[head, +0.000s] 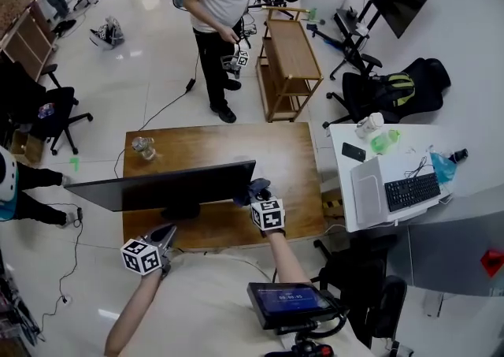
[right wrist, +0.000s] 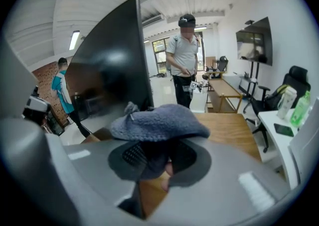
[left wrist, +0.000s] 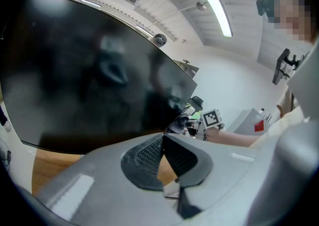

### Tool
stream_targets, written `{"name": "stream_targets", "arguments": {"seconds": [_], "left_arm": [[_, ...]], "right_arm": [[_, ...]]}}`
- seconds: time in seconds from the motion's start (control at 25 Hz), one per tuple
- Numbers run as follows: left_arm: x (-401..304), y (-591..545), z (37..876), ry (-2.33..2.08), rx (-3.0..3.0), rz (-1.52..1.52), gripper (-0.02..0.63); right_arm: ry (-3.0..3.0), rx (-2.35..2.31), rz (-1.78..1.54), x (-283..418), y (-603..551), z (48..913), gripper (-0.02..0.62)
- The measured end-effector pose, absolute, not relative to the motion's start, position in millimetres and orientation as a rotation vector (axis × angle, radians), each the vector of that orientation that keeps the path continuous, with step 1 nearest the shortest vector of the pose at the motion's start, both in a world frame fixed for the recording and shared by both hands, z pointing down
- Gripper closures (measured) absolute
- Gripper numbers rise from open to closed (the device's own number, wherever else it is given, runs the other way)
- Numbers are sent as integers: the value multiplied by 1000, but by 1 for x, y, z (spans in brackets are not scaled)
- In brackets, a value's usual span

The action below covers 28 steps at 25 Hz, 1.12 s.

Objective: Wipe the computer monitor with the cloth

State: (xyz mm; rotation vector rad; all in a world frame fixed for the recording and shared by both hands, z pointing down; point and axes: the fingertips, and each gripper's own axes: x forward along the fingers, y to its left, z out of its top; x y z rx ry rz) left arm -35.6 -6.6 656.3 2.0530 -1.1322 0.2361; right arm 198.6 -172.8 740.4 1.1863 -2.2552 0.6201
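Grey cloth (right wrist: pixel 159 122) poised at the monitor's (right wrist: pixel 114 65) right edge.
Your right claw (right wrist: pixel 154 157) pinched the cloth beside the monitor, seemingly ready to wipe; your left claw (left wrist: pixel 162 142), pressed together and empty, hung below it.

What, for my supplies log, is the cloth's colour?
Blue-grey cloth; shows best in the right gripper view.

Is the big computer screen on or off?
It looks off. The monitor is black, showing only faint reflections of the room in both gripper views.
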Motion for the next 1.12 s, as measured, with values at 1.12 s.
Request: {"name": "stream_targets", "arguments": {"seconds": [1.12], "left_arm": [[-42, 36, 658, -1186, 1983, 238, 603]], "right_arm": [[-1997, 1160, 892, 205, -152, 890, 509]]}}
